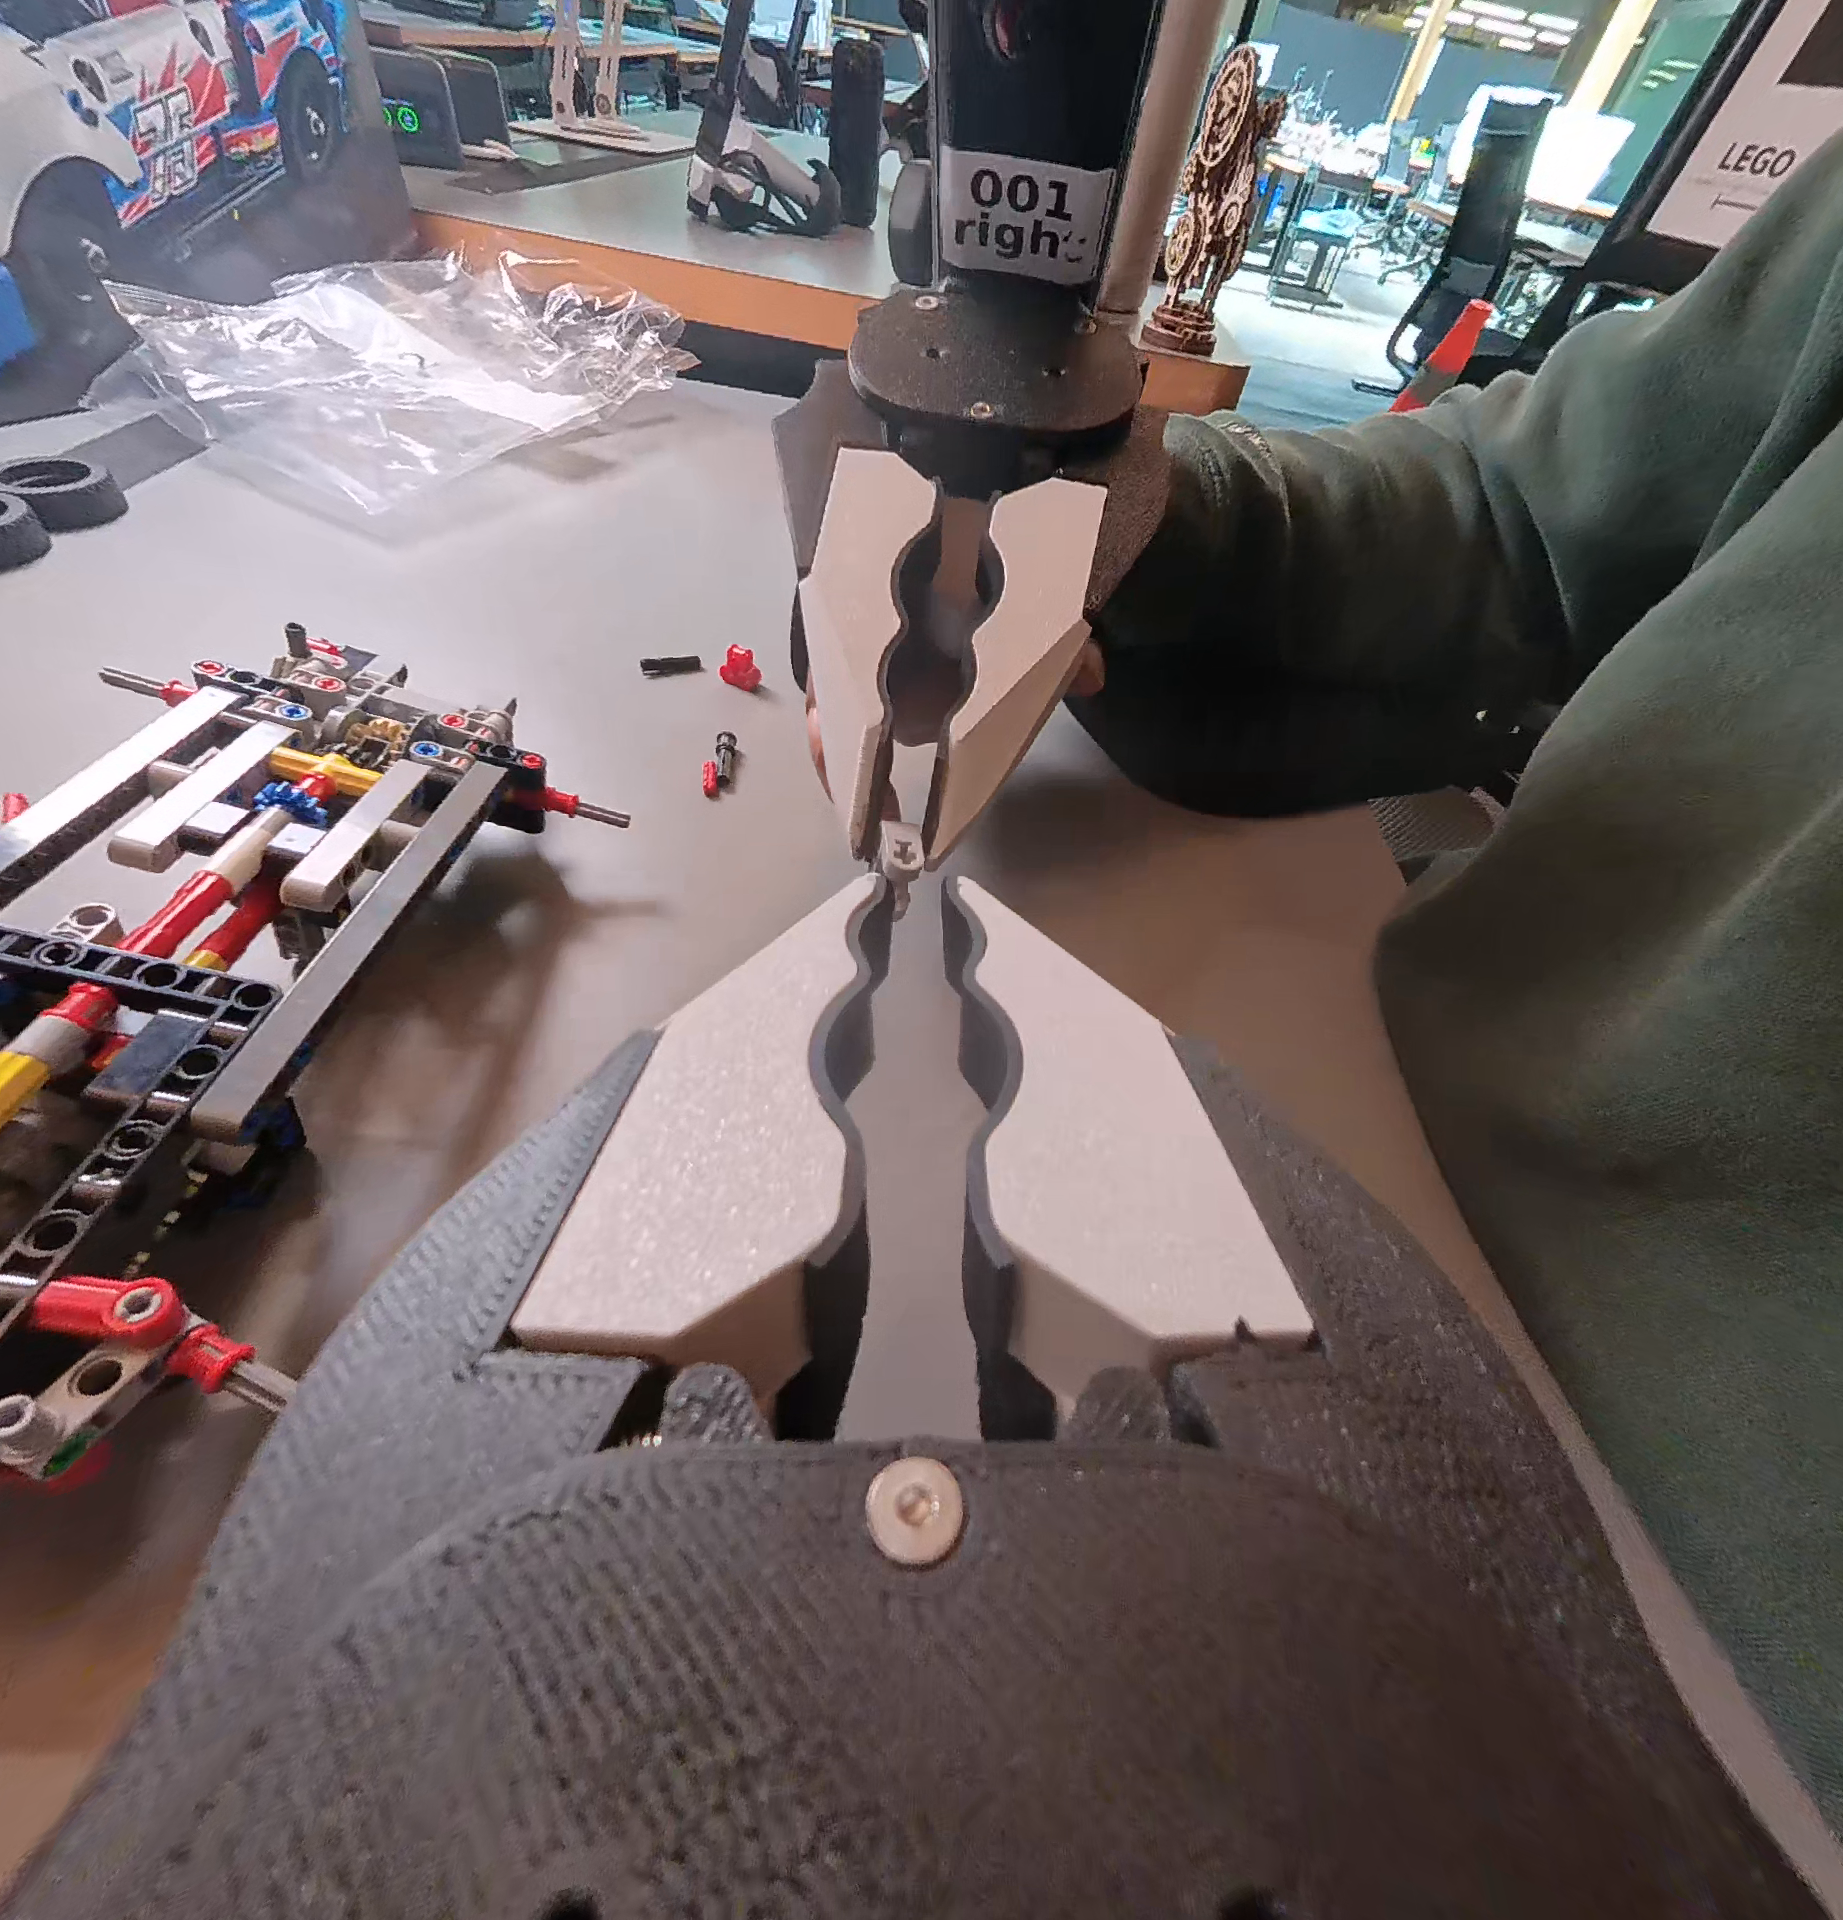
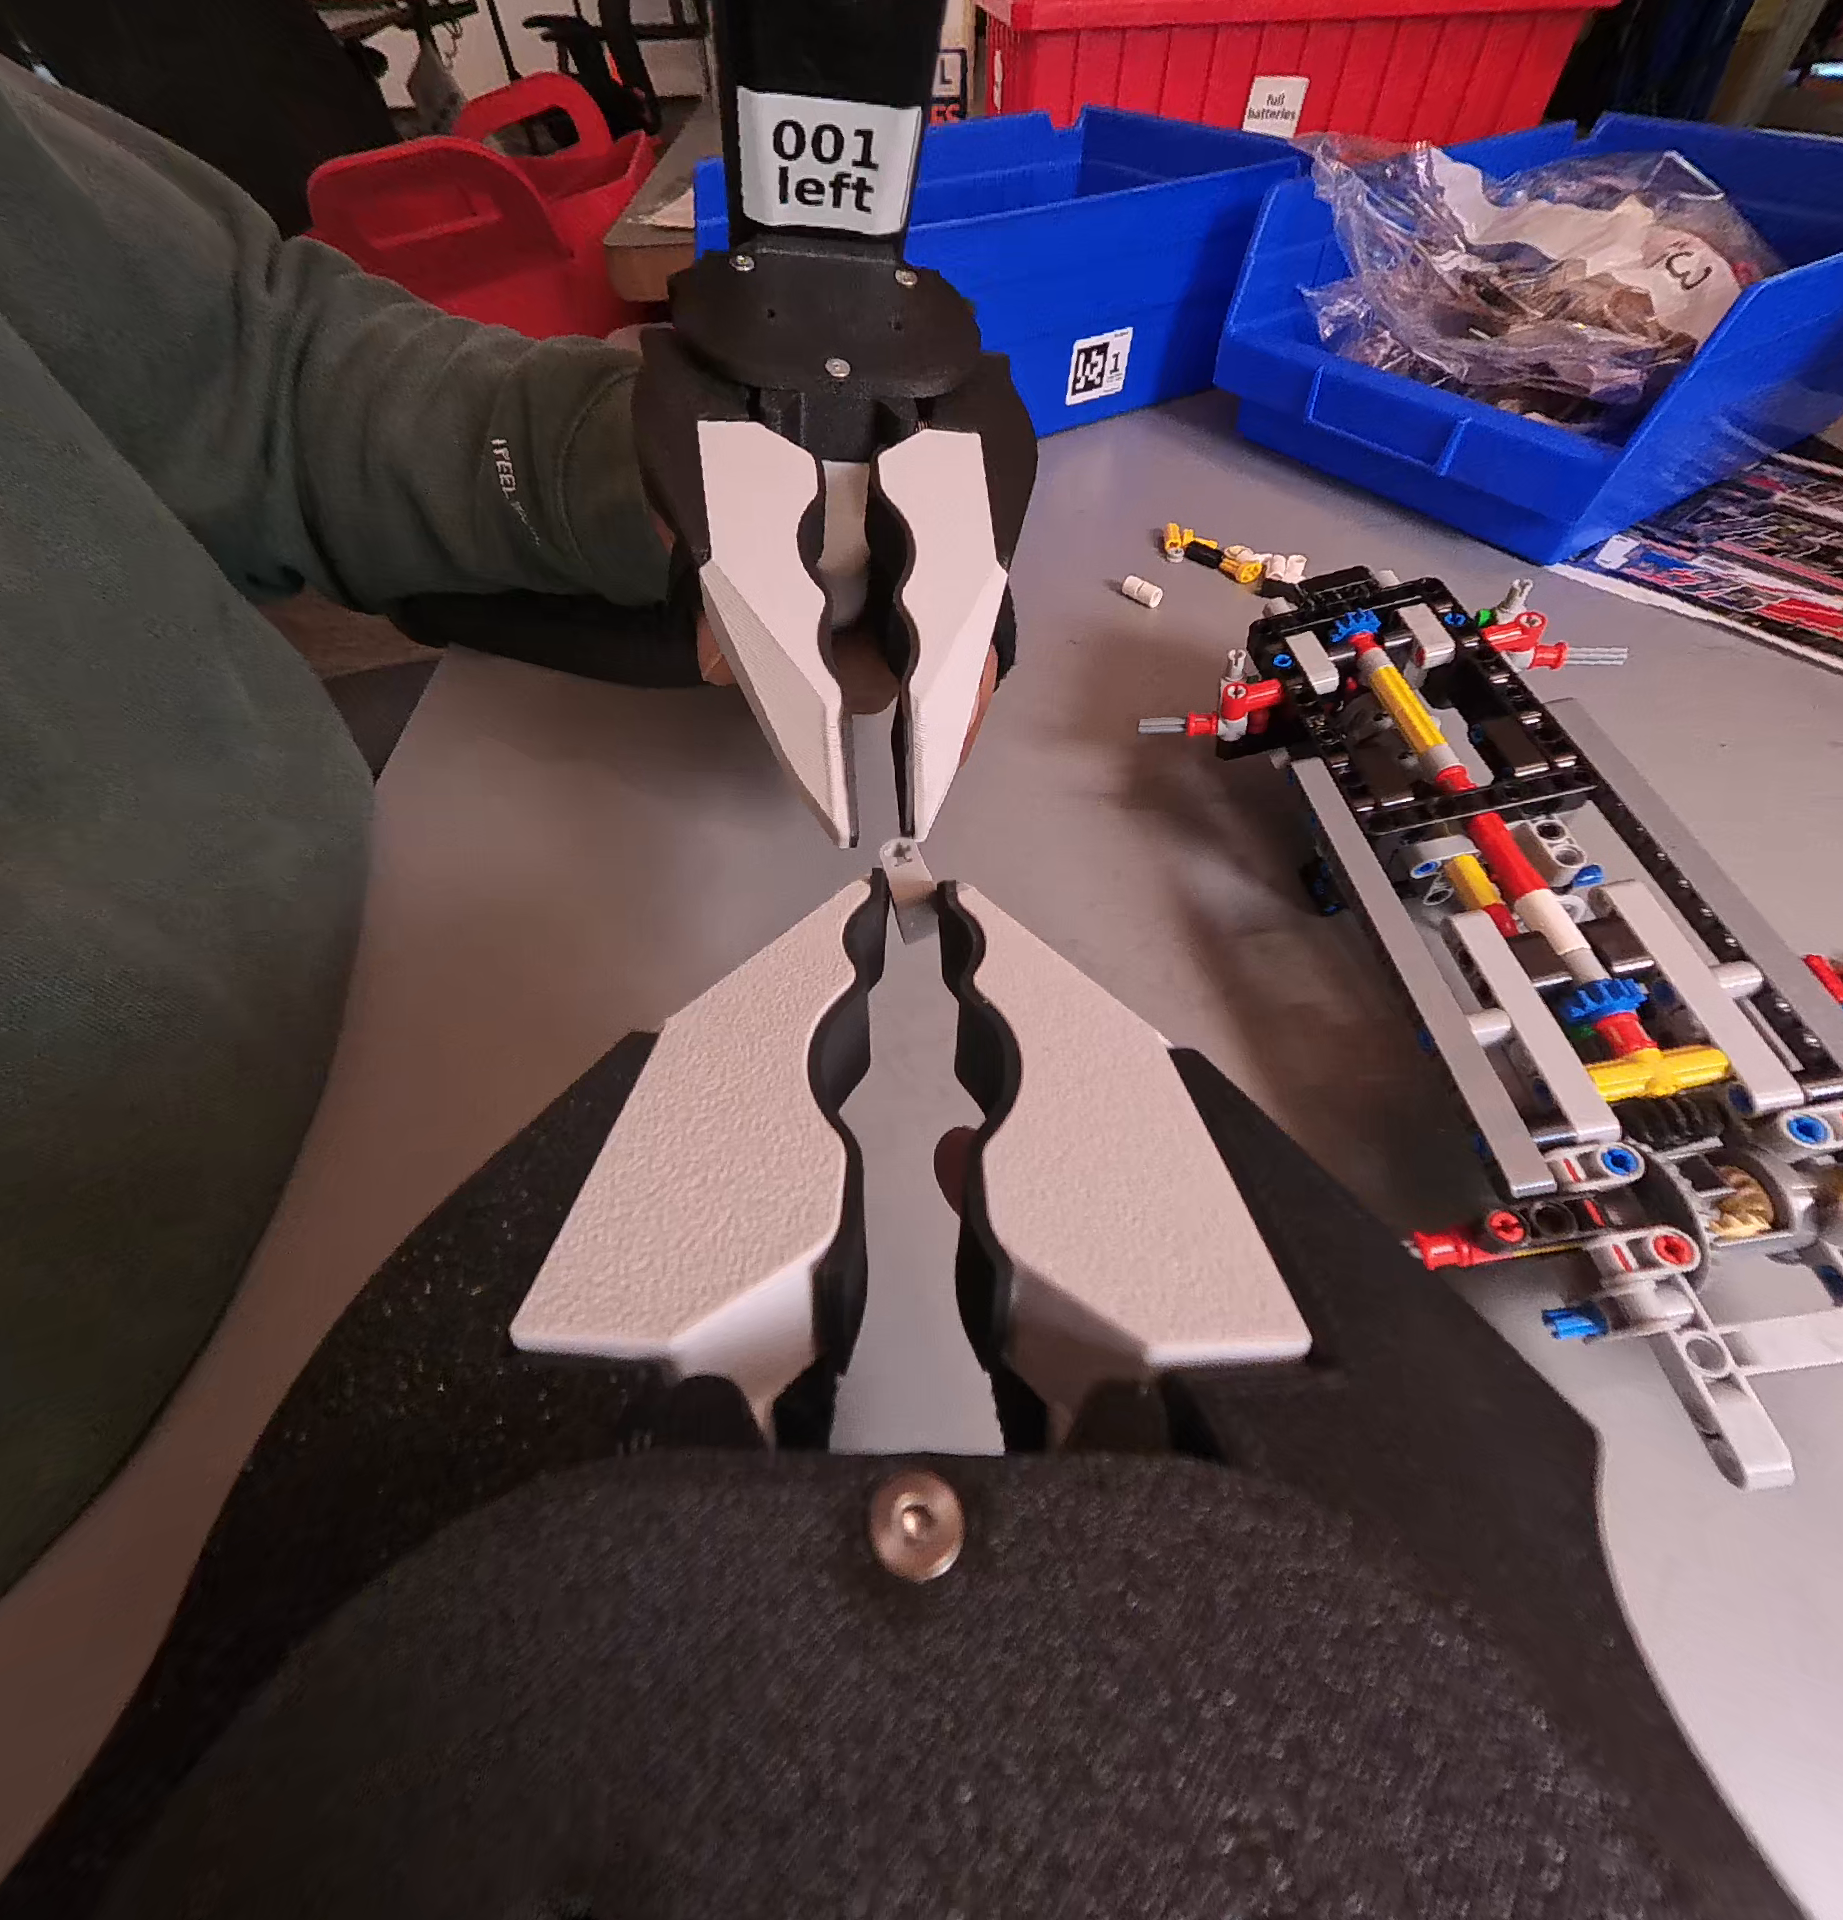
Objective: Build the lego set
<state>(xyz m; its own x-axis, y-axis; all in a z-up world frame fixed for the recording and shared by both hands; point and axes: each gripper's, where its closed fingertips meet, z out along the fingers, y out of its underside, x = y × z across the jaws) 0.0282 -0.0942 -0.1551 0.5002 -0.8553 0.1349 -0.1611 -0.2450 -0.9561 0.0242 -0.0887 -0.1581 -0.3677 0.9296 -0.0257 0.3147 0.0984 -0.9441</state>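
Both tools meet tip to tip at the centre of each frame, above the grey counter (image 1: 605, 582). In the right wrist view the right tool (image 2: 909, 899) is nearly closed, pinching a small grey lego piece (image 2: 912, 904) whose end, with a cross-shaped hole, sticks out past the tips. The left tool (image 2: 877, 831) points down at it from the top of that frame with a narrow gap between its tips, which sit just at the piece's end; whether they press on it I cannot tell. In the left wrist view the left tool (image 1: 909, 883) shows the same narrow gap, with the piece (image 1: 899, 854) held in the right tool (image 1: 893, 836) just beyond.

A partly built lego chassis (image 1: 200, 883) lies on the counter at the left of the left wrist view and at the right of the right wrist view (image 2: 1561, 935). Loose pins (image 1: 725, 758) lie near it. Two black tyres (image 1: 23, 509) sit at the left edge, and blue bins (image 2: 1519, 343) fill the upper right of the right wrist view.
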